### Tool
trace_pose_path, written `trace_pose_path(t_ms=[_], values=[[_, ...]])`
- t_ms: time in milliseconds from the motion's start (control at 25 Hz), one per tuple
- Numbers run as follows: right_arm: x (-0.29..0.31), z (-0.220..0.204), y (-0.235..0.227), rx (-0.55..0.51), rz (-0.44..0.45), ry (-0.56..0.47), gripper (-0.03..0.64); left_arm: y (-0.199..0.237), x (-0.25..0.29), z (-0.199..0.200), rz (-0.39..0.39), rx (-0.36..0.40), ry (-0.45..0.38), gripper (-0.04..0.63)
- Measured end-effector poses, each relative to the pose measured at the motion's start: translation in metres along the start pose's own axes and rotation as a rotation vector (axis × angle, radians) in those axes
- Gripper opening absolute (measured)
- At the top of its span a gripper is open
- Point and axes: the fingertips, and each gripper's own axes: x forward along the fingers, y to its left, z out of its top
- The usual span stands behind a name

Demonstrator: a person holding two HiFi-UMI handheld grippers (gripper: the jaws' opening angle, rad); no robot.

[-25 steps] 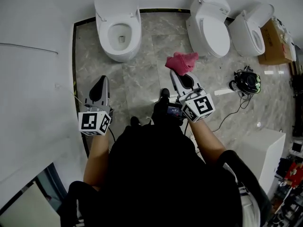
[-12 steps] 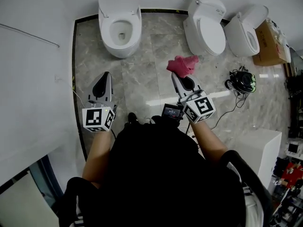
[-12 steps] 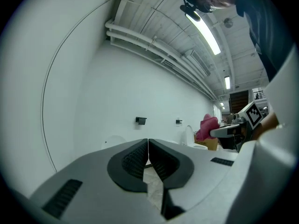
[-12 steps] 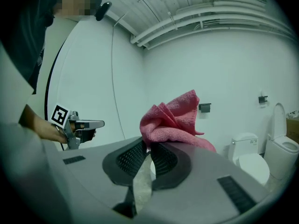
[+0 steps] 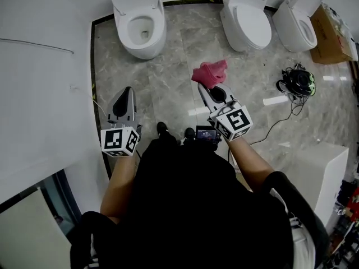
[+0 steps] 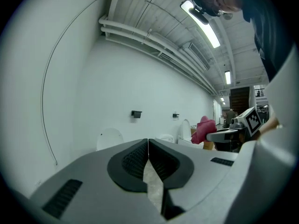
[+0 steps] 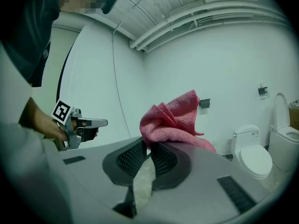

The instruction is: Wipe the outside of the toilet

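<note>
Clamping a fold of the pink cloth (image 5: 210, 72), the right gripper (image 5: 205, 86) has its fingers pressed together, above the marble floor (image 5: 168, 88). Fingers of the left gripper (image 5: 127, 91) meet at the tips, nothing between. The open-seat toilet (image 5: 140, 21) and lidded toilet (image 5: 247, 24) stand by the far wall, seemingly well apart from both grippers.

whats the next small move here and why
Probably carry the right gripper forward toward the middle toilet. It is shut on the cloth, but the cloth hangs over the floor, well short of any toilet, so no wiping can start. The left gripper is shut and empty, so it can wait.
</note>
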Motion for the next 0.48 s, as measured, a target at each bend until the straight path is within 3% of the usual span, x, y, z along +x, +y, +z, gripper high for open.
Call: trace_pose_path(t_ms=[240,480], values=[[0.003,-0.016,-0.007,0.019,-0.016,0.017,0.048,-0.006,0.007,-0.015,-0.055,-0.013,0.063,0.018],[-0.006,-0.008,0.003,0.035,-0.073,-0.007,0.048,-0.014,0.007,0.0,-0.129,0.014,0.022,0.018]])
